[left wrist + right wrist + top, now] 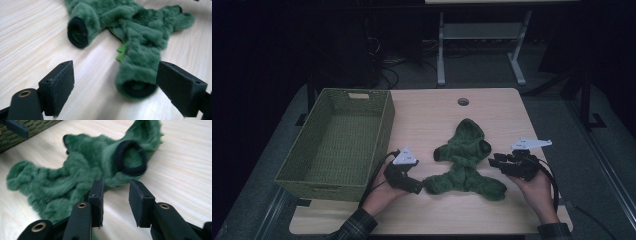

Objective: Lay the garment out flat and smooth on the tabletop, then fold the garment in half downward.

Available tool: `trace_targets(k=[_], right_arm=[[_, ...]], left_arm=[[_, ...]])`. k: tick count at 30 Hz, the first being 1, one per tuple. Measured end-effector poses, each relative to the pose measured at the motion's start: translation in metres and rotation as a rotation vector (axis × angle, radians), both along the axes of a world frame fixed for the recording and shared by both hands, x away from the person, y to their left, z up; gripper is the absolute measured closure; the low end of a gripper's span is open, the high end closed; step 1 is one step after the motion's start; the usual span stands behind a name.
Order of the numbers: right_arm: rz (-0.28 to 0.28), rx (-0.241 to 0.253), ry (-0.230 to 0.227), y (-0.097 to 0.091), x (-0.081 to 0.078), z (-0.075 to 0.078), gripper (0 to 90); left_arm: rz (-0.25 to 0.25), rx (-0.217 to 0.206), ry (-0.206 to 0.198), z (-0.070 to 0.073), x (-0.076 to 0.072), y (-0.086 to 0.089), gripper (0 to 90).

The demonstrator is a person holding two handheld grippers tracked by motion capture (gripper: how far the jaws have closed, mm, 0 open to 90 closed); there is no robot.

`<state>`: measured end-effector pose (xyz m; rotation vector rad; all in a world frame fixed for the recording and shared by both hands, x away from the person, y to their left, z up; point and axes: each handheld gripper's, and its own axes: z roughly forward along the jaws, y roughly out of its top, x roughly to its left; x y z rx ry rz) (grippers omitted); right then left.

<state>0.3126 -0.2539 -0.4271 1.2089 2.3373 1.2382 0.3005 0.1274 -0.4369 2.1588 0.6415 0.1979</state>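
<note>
At the far left a green woven basket (337, 142) sits on the table (492, 107), its near corner close to my left hand (379, 192). My left gripper (416, 186) lies low over the wood, pointing right at the lower left end of the green fleece garment (464, 160). In the left gripper view its jaws stand wide apart and grip nothing: one black-trimmed cuff (137, 90) lies on the table between them, nearer the right pad (178, 87), while the left pad (58, 86) has bare wood in front of it. A second cuff (78, 32) lies farther off on the table. The garment is spread flat in the middle of the table, hood end toward the far side, limbs splayed toward me, well clear of the basket. To its right, my right gripper (498, 161) comes in from the right edge of the garment, held in my right hand (537, 187). In the right gripper view its jaws are partly apart with only wood between them; the left pad (97, 200) sits just at the fleece, the right pad (140, 201) over bare table, so nothing is clamped. A black-rimmed opening (131, 157) lies just beyond the jaws.
</note>
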Motion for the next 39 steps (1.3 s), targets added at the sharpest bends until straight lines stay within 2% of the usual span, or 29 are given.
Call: trace_targets(k=[1, 2, 5, 7, 18, 22, 27, 29, 30, 32, 34, 35, 36, 39], right_arm=[[0.008, -0.002, -0.001, 0.002, -0.002, -0.001, 63.9], [0.019, -0.005, -0.012, 0.004, -0.005, -0.001, 63.9], [0.033, -0.003, -0.010, 0.008, -0.010, -0.003, 63.9], [0.046, 0.003, -0.007, 0.011, -0.013, -0.003, 63.9], [0.147, 0.037, -0.014, 0.039, -0.027, -0.002, 63.8], [0.193, 0.043, -0.012, 0.055, -0.029, -0.003, 63.8], [0.253, 0.047, 0.003, 0.077, -0.032, -0.007, 63.8], [0.264, 0.045, 0.000, 0.081, -0.032, -0.007, 63.8], [0.291, 0.050, 0.002, 0.092, -0.034, -0.008, 63.9], [0.304, 0.052, 0.002, 0.096, -0.035, -0.008, 64.0], [0.346, 0.057, -0.010, 0.111, -0.036, -0.010, 64.7], [0.346, 0.057, -0.010, 0.111, -0.036, -0.010, 64.7], [0.365, 0.054, -0.007, 0.121, -0.037, -0.011, 65.1], [0.392, 0.049, -0.001, 0.132, -0.037, -0.013, 66.2]], left_arm=[[0.000, 0.000, 0.000, 0.000, 0.000, 0.000, 13.9], [-0.011, 0.029, -0.013, -0.004, -0.008, 0.000, 12.9], [-0.010, 0.043, -0.004, -0.013, -0.018, -0.001, 12.7], [-0.012, 0.071, -0.008, -0.017, -0.023, -0.002, 12.6], [-0.037, 0.147, -0.004, -0.037, -0.031, -0.008, 12.5], [-0.055, 0.120, -0.025, -0.041, -0.032, -0.007, 12.4], [-0.054, 0.117, -0.024, -0.041, -0.032, -0.007, 12.7], [-0.055, 0.119, -0.024, -0.041, -0.032, -0.006, 13.1], [-0.054, 0.120, -0.027, -0.041, -0.032, -0.006, 13.2], [-0.052, 0.118, -0.026, -0.041, -0.033, -0.005, 13.3], [-0.052, 0.113, -0.027, -0.041, -0.032, -0.005, 13.3], [-0.052, 0.113, -0.027, -0.041, -0.032, -0.005, 13.3], [-0.051, 0.110, -0.027, -0.041, -0.033, -0.005, 13.3], [-0.054, 0.116, -0.028, -0.041, -0.032, -0.005, 13.3]])
